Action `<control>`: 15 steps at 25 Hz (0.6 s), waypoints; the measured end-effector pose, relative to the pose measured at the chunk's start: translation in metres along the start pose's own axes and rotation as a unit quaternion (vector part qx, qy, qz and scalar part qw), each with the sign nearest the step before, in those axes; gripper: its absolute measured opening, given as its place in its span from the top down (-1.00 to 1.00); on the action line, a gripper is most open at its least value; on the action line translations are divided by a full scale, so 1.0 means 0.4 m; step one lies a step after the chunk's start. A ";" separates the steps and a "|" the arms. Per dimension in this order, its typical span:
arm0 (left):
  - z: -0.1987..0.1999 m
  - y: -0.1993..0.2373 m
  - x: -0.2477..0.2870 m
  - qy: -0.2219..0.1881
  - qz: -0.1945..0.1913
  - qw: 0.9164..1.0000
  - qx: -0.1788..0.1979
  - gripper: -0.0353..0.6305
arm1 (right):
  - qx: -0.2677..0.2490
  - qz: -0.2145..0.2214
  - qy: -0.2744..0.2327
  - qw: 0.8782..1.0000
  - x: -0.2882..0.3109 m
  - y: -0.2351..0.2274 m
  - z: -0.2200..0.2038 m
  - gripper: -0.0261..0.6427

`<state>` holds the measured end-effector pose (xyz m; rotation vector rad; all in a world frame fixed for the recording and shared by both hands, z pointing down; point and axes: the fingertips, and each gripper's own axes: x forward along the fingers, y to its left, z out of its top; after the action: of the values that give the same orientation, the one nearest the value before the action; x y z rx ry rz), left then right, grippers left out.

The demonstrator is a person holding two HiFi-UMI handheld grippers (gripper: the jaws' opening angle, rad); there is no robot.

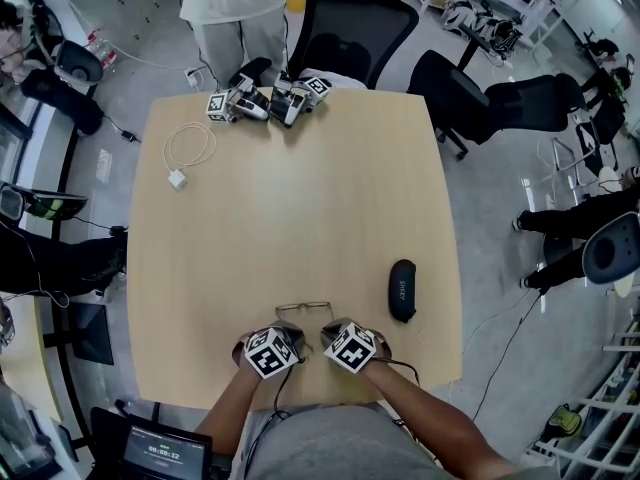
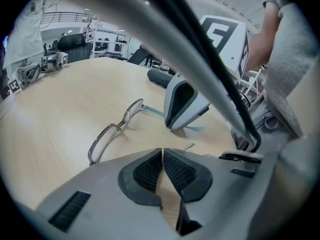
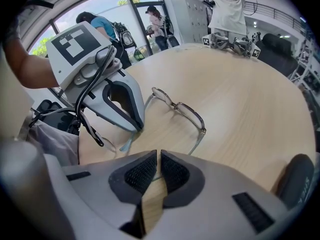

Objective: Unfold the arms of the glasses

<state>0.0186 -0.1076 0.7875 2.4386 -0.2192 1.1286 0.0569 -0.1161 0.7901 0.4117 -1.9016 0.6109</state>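
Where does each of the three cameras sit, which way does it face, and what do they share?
Left gripper view: on the left hand-held gripper, facing along its shut jaws at the glasses and right hand-held gripper; a sleeve shows.
Right gripper view: on the right one, facing glasses and left one; a forearm shows.
Head view: on the head, facing steeply down at the table; forearms show.
Shared: the glasses.

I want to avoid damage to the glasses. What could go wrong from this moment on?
The left claw and right claw are both closed right beside the thin arms of the glasses; a hard pinch or twist might bend an arm. The frame stands free on the smooth table, so it might slide or tip.
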 end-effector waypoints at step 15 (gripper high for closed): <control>-0.059 -0.019 -0.033 0.030 -0.031 0.998 0.036 0.87 | 0.016 -0.004 -0.001 1.000 -0.011 -0.017 -0.022 0.83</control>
<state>-0.0037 -0.0908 0.7884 2.4517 -0.0846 1.2009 0.0688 -0.1165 0.7905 0.4411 -1.8928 0.6374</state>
